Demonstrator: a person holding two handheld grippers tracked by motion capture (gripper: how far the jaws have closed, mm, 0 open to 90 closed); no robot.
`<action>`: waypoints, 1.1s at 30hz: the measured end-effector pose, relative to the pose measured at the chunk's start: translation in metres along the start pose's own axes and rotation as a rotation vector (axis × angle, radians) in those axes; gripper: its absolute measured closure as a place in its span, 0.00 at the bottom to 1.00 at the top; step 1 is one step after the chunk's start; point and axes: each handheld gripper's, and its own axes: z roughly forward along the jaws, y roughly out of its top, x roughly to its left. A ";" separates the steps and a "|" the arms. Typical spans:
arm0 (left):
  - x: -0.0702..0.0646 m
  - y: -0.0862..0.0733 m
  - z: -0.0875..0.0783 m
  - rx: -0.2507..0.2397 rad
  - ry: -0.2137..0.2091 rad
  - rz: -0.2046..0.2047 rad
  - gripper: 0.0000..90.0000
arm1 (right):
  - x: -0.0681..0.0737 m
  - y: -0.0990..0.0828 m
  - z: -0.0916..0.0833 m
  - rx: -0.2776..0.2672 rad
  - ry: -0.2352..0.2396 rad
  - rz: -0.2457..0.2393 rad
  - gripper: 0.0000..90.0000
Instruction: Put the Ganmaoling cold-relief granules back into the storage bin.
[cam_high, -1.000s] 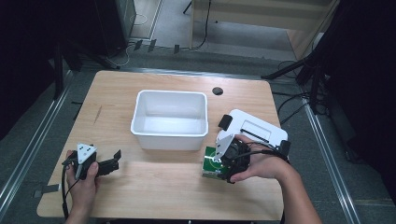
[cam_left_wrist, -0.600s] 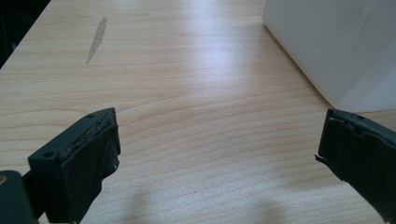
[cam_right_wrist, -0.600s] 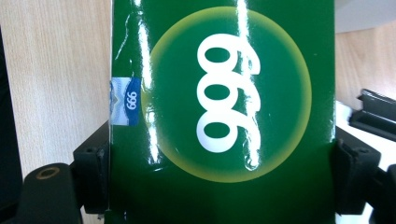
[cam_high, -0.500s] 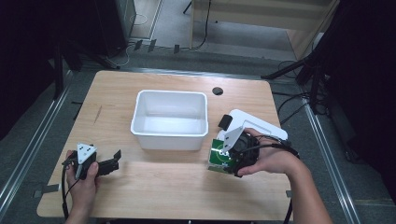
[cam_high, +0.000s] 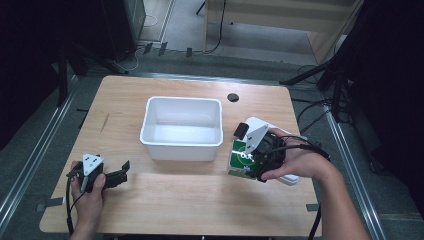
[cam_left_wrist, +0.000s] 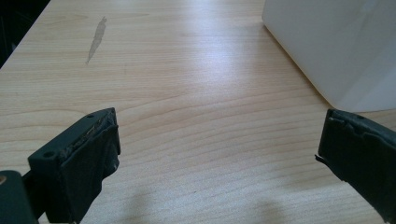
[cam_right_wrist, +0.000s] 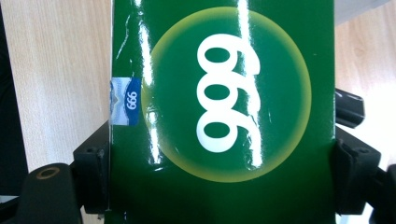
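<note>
Near the right edge of the surface (cam_high: 190, 210) my right tool (cam_high: 250, 160) grips a green box (cam_high: 243, 156), jaws pressed on its two sides. Box sits just right of the white tub (cam_high: 182, 127), close but apart; a white flat thing (cam_high: 260, 125) lies under and behind my hand. Wide bare wood in front of the tub and between my two hands; open strip left of the tub too. Small dark round hole (cam_high: 232, 97) near the far edge.

Against a second ago: box and right tool have come up off the wood and tilted a little; left tool (cam_high: 122, 172) is where it was.

Left tool rests low at the front-left corner, jaws spread wide with nothing between them, pointed toward the tub.

Box: glossy cardboard, flat-faced, yellow-rimmed green disc with white "999", small blue sticker (cam_right_wrist: 125, 101) at one edge. Tub: smooth white plastic, rectangular, rounded corners. Surface: pale wood grain, one grey smear (cam_left_wrist: 96, 38). Jaw pads: black, rough, worn.
</note>
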 end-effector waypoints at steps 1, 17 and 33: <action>0.000 0.000 0.000 -0.001 0.000 0.000 0.00 | -0.001 0.001 -0.002 0.002 0.000 0.001 0.18; 0.000 0.000 0.000 -0.001 -0.002 -0.001 0.00 | -0.024 0.016 -0.027 0.022 -0.006 -0.006 0.18; 0.000 0.000 0.000 0.006 -0.004 -0.002 0.00 | -0.044 0.033 -0.047 0.018 -0.021 -0.012 0.18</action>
